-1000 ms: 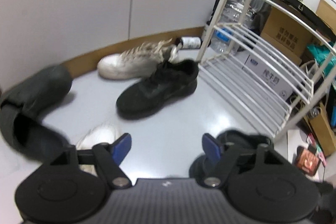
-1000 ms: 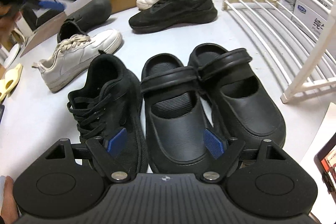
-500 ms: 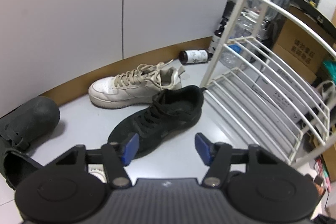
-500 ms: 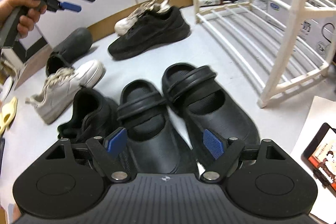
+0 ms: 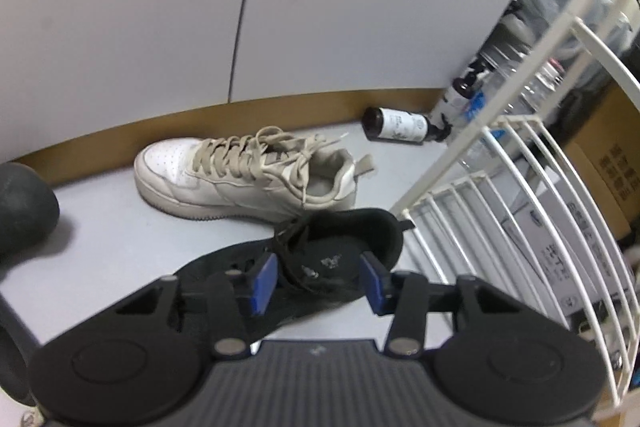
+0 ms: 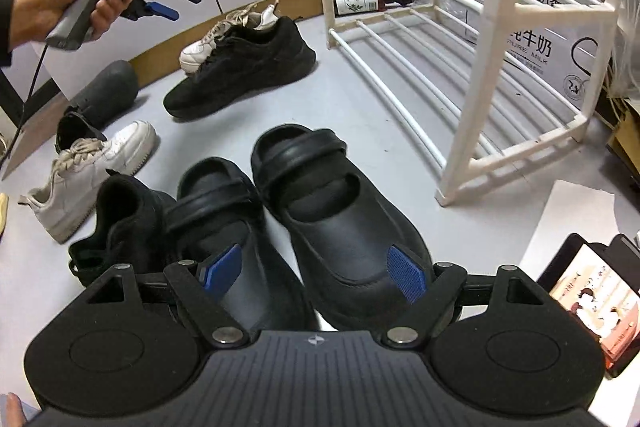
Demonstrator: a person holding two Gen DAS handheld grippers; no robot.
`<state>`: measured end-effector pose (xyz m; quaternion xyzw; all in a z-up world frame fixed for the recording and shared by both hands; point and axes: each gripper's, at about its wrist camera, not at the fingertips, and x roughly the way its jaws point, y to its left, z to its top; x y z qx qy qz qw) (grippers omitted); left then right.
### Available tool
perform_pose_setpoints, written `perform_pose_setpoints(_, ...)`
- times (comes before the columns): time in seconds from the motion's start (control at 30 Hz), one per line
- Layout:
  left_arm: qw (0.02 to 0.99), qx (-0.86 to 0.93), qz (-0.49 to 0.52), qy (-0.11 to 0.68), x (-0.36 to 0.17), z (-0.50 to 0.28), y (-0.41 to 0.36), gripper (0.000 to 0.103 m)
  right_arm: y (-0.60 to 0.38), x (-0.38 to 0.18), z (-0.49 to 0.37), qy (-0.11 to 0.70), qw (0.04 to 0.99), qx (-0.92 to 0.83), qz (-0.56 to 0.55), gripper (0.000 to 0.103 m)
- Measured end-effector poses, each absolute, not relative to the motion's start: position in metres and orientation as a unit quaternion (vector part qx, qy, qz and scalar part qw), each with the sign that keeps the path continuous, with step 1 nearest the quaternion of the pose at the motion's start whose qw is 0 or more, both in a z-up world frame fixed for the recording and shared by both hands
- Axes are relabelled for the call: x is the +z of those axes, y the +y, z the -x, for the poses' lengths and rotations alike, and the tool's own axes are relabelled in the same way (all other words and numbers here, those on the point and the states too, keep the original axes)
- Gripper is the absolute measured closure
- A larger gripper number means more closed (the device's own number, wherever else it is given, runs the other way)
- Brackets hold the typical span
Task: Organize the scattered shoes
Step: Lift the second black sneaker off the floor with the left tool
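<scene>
In the left wrist view my left gripper point(image 5: 318, 281) hovers over a black lace-up sneaker point(image 5: 320, 259). Its jaws are closing, the sneaker's collar shows between the blue pads point(image 5: 264, 283), and they do not press on it. A white sneaker point(image 5: 240, 179) lies just behind, by the wall. The right wrist view shows this left gripper point(image 6: 182, 3) held in a hand, high above that black sneaker point(image 6: 240, 71). My right gripper point(image 6: 316, 273) stands open above a pair of black strap clogs point(image 6: 336, 219), holding nothing.
A cream wire shoe rack point(image 6: 460, 67) stands at the right, with cardboard boxes behind it. A dark bottle point(image 5: 396, 125) lies by the baseboard. A grey shoe point(image 6: 100, 95), a second white sneaker point(image 6: 92, 167) and another black sneaker point(image 6: 120, 227) lie at the left. A tablet point(image 6: 592, 287) lies at the right.
My left gripper has travelled toward the wall until it is over the black sneaker, and its jaws have narrowed. The right gripper has shifted a little over the clogs, still open.
</scene>
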<state>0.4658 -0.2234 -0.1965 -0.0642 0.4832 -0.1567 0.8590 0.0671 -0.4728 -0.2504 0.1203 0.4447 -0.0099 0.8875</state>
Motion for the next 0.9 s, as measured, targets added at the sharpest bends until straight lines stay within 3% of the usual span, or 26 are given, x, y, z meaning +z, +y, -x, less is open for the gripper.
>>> perform_pose_setpoints(0.13, 0.849, -0.147, 0.086, 0.500, -0.210, -0.482, -0.225, 0.058, -0.498, -0.249, -0.063, 0.444, 0.886, -0.042, -0.130, 0.019)
perform_pose_setpoints(0.27, 0.840, -0.141, 0.103, 0.513, -0.231, -0.495, -0.223, 0.074, -0.509, -0.246, -0.062, 0.440, 0.887, -0.057, -0.126, 0.019)
perform_pose_setpoints(0.9, 0.819, -0.084, 0.200, 0.531, -0.295, -0.503, -0.211, 0.072, -0.496, -0.252, -0.067, 0.443, 0.889, -0.041, -0.108, 0.019)
